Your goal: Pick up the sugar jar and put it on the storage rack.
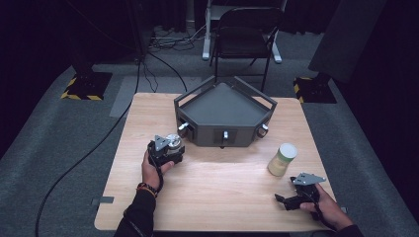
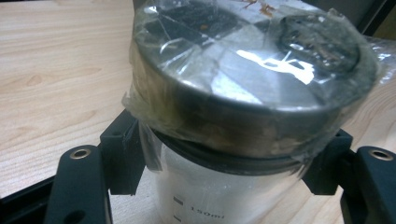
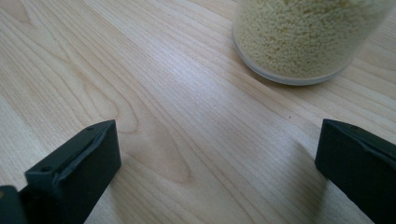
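Observation:
A clear jar point(image 2: 205, 196) with a metal lid point(image 2: 247, 79) under crinkled plastic film sits between the jaws of my left gripper point(image 2: 226, 161), which is shut on it just below the lid. In the high view this jar point(image 1: 173, 142) and my left gripper point(image 1: 169, 149) are at the table's left, near the front left corner of the grey tray. My right gripper point(image 1: 281, 200) rests low at the front right, open with nothing between its jaws. From my right gripper point(image 3: 217, 154), a jar of yellow grains point(image 3: 303, 37) stands a little ahead on the wood.
A dark grey three-sided tray box point(image 1: 225, 113) with small knobs stands at the back middle of the wooden table point(image 1: 217, 192). The grain jar point(image 1: 282, 159) stands to its front right. A folding chair point(image 1: 247, 34) and cables lie on the floor beyond.

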`<control>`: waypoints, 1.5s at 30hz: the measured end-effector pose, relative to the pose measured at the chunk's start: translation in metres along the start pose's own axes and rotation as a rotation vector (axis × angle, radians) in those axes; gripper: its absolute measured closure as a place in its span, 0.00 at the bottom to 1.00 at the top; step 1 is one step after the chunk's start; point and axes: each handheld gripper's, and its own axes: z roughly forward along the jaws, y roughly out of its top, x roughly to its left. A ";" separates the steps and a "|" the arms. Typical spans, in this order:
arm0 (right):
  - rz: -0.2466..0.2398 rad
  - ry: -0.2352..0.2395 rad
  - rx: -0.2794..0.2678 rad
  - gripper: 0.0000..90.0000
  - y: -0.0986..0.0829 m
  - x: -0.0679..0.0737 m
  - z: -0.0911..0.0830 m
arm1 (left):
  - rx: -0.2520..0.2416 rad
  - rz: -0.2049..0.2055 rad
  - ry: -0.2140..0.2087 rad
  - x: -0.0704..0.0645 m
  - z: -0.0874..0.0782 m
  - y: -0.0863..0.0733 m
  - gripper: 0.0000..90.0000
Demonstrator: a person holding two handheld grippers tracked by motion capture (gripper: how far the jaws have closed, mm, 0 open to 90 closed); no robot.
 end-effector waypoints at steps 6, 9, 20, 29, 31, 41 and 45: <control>-0.002 0.001 0.000 0.00 0.000 0.000 0.000 | -0.010 -0.001 0.009 -0.006 -0.007 0.007 0.33; -0.002 0.002 0.000 0.00 0.000 0.000 0.000 | -0.016 -0.003 0.011 -0.009 -0.009 0.010 0.33; -0.002 0.002 0.000 0.00 0.000 -0.001 0.000 | -0.031 0.016 0.015 -0.024 -0.022 0.027 0.33; -0.003 0.001 0.000 0.00 0.000 -0.001 0.000 | -0.076 0.001 -0.011 -0.036 -0.038 0.046 0.33; -0.002 0.001 0.000 0.00 0.000 0.000 0.000 | -0.085 0.011 -0.011 -0.038 -0.041 0.053 0.33; -0.002 0.000 0.000 0.00 0.000 0.000 0.000 | -0.114 0.035 -0.018 -0.046 -0.045 0.083 0.33; -0.002 0.000 0.000 0.00 0.000 0.000 0.000 | -0.123 0.034 -0.025 -0.046 -0.042 0.093 0.33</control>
